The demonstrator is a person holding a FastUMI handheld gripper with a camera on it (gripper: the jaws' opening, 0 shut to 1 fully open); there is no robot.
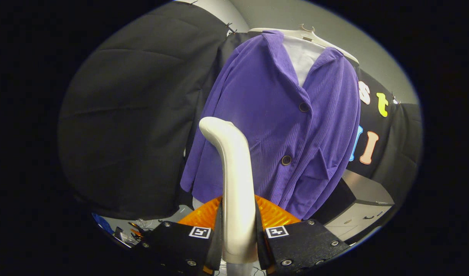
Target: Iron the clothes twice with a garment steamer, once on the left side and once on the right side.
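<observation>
A purple corduroy jacket (280,115) with dark buttons hangs on a white hanger (309,33) over a white shirt (301,57), just ahead of the fingers. My gripper (238,226) is shut on the cream handle of the garment steamer (236,172), which stands upright between both fingers. The steamer's curved top reaches the lower left front of the jacket, near its pocket. Whether the steamer head touches the cloth is hidden.
Black cloth (134,126) hangs to the left of the jacket and behind it. A grey cabinet (361,207) stands low at the right. Small clutter (123,234) lies on a surface at lower left.
</observation>
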